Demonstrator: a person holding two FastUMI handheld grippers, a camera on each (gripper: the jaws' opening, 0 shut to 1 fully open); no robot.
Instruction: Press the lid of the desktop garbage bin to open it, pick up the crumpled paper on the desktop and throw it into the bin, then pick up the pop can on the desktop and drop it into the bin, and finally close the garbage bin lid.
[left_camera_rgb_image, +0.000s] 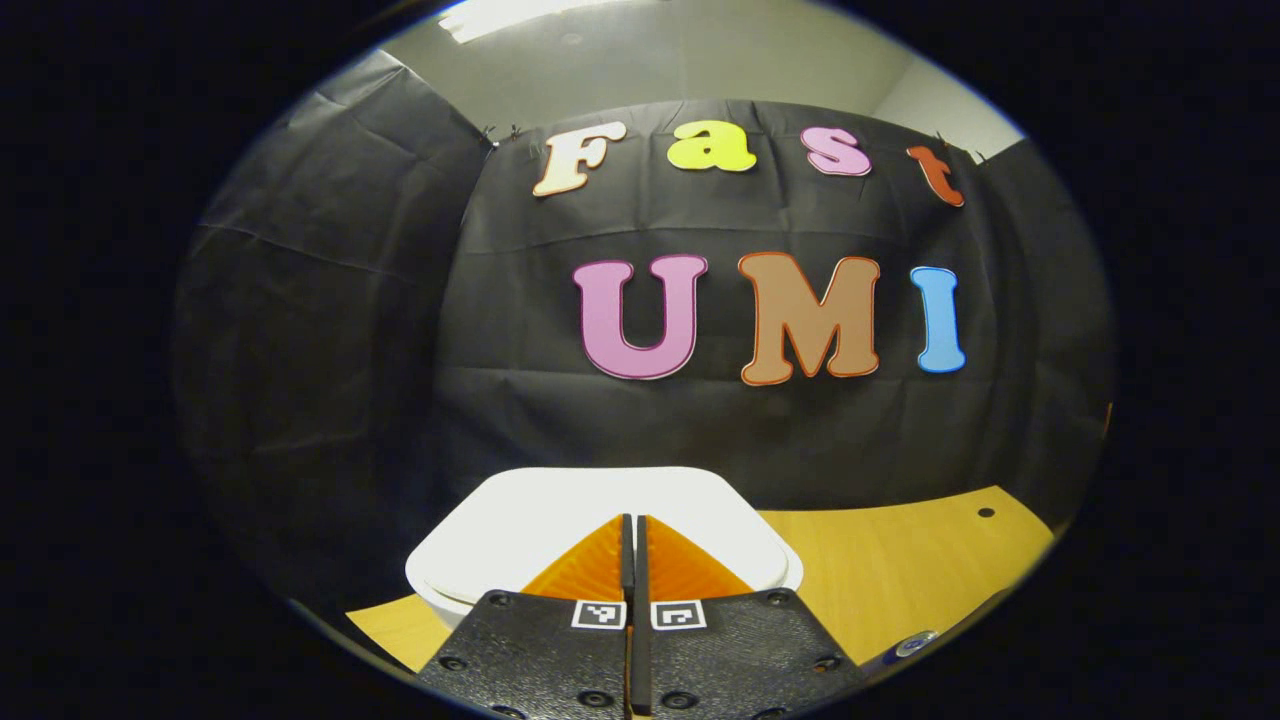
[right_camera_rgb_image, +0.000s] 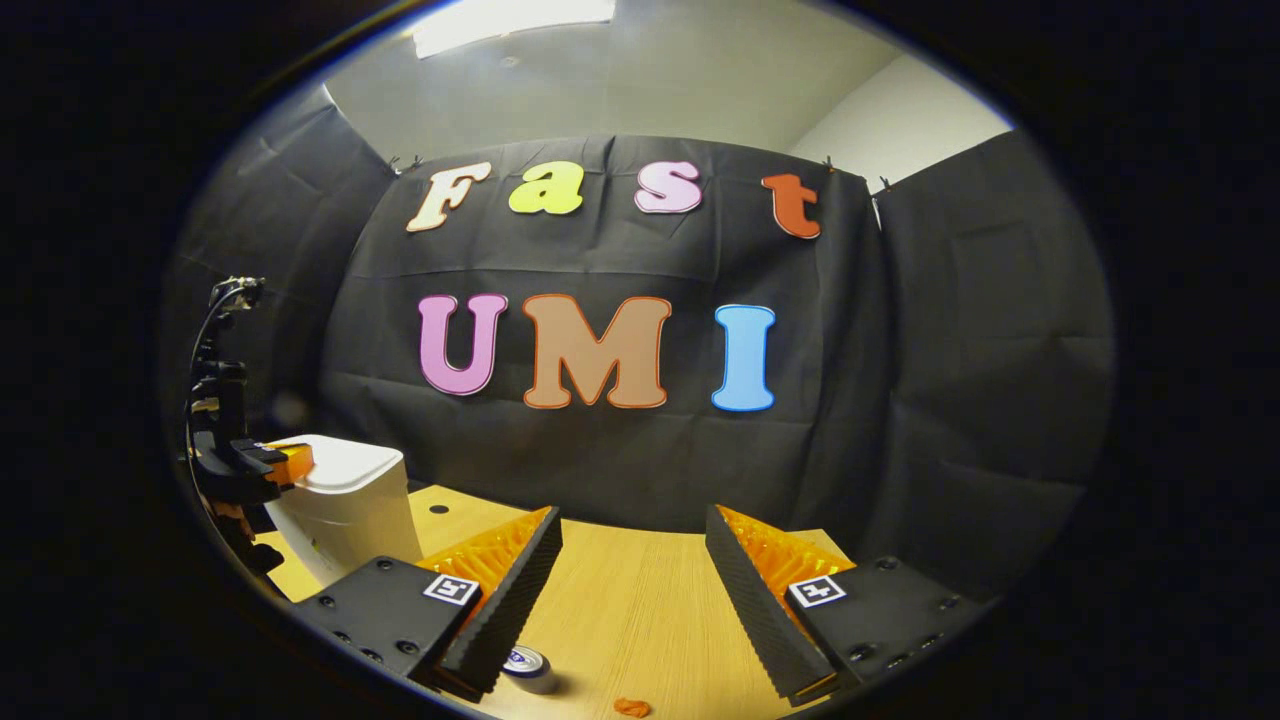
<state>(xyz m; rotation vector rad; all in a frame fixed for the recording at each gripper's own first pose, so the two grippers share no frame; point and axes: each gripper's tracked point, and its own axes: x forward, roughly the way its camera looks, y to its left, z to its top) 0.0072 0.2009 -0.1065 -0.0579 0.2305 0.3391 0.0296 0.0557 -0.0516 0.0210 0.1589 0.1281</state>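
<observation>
The white desktop bin stands right in front of my left gripper, whose fingers are shut together with nothing between them, their tips over the near part of the lid. In the right gripper view the bin stands at the far left with its lid down, and the left gripper sits at the lid's top edge. My right gripper hangs open above the table. Below it lie a pop can, seen end-on, and a small crumpled orange paper.
A wooden table runs back to the black cloth wall. A small dark hole marks the tabletop to the right of the bin. A person's dark rig and cable rise behind the left gripper.
</observation>
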